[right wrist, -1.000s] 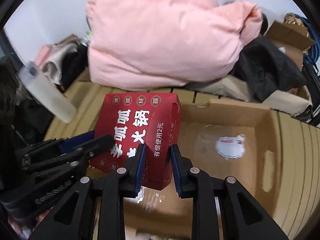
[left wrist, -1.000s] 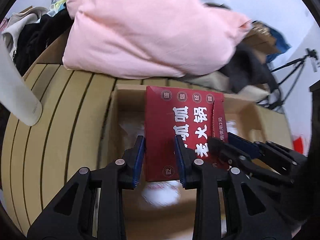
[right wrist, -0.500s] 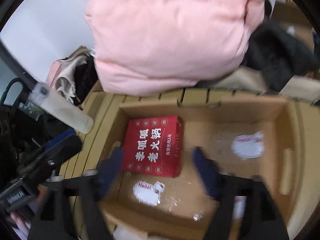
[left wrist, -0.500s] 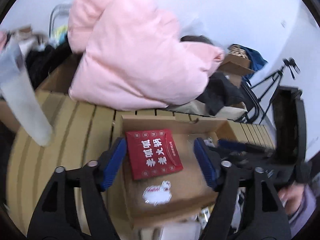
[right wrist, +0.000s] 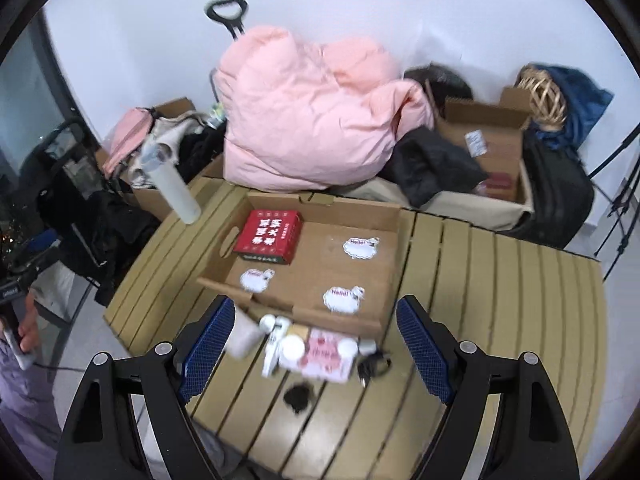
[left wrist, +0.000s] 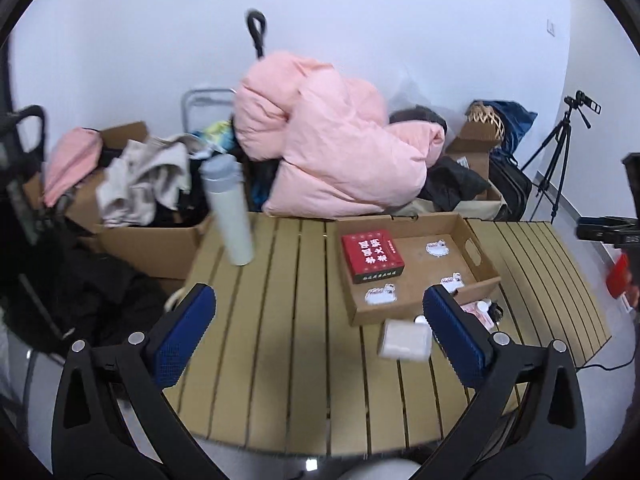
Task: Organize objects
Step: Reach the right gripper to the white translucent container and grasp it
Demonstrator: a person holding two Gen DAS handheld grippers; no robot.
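Both my tongs are spread wide and holding nothing right now. The left tongs (left wrist: pixel 320 320) hover over the near edge of the slatted tabletop (left wrist: pixel 280 320), and the right tongs (right wrist: pixel 316 340) hang above the small clutter just in front of the cardboard tray (right wrist: pixel 392 240). The red box (right wrist: pixel 269 235) lies flat inside the tray, in its far left corner, printed side up. A white bottle (left wrist: pixel 232 212) stands at the tabletop's far left corner, and a pink duvet (right wrist: pixel 304 120) is piled behind the far edge.
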